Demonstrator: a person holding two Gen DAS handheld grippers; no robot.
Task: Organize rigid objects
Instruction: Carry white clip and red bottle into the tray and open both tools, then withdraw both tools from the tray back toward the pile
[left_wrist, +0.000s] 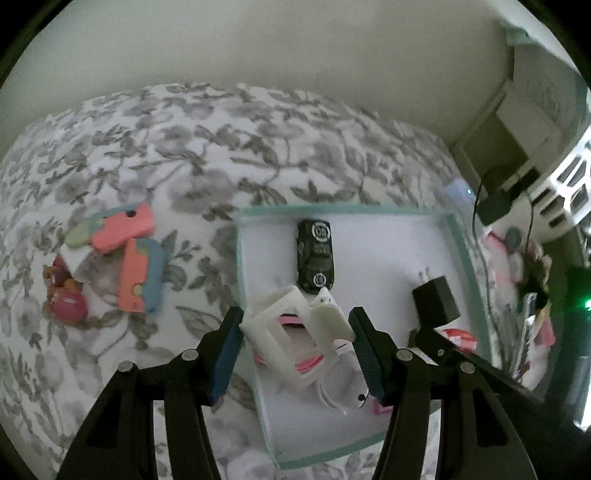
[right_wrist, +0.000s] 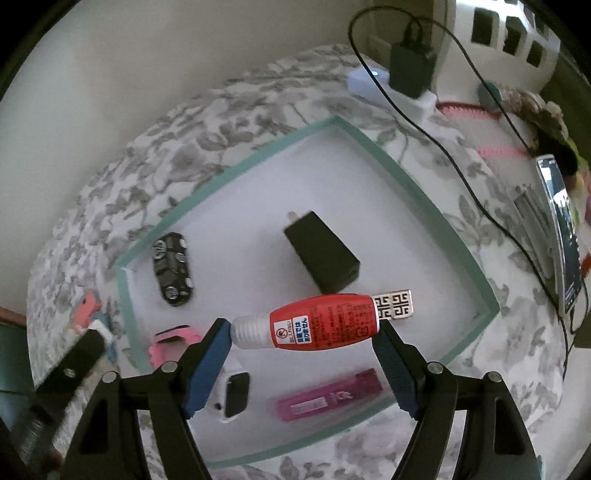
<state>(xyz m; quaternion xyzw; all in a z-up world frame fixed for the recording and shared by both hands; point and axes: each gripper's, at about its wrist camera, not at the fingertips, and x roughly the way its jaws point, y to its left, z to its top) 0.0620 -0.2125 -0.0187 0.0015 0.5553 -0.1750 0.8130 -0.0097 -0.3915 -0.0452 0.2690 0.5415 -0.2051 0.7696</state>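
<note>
A shallow white tray with a teal rim (left_wrist: 467, 251) (right_wrist: 421, 186) lies on a floral bedspread. In the left wrist view my left gripper (left_wrist: 295, 325) is shut on a white plastic frame (left_wrist: 280, 332) and holds it above the tray's near left part. In the right wrist view my right gripper (right_wrist: 304, 328) is shut on a red bottle with a white cap (right_wrist: 314, 326), gripped end to end above the tray. In the tray lie a black toy car (left_wrist: 314, 256) (right_wrist: 173, 267), a black charger plug (left_wrist: 436, 304) (right_wrist: 321, 254), a magenta lighter (right_wrist: 328, 397), a patterned metal tag (right_wrist: 395, 304) and a pink and white item (right_wrist: 170, 341).
Pink and blue flat pieces (left_wrist: 136, 258) and a small red toy (left_wrist: 66, 295) lie on the bedspread left of the tray. A black cable (right_wrist: 443, 147), an adapter (right_wrist: 410, 66), a phone (right_wrist: 561, 229) and clutter sit to the right. A wall stands behind.
</note>
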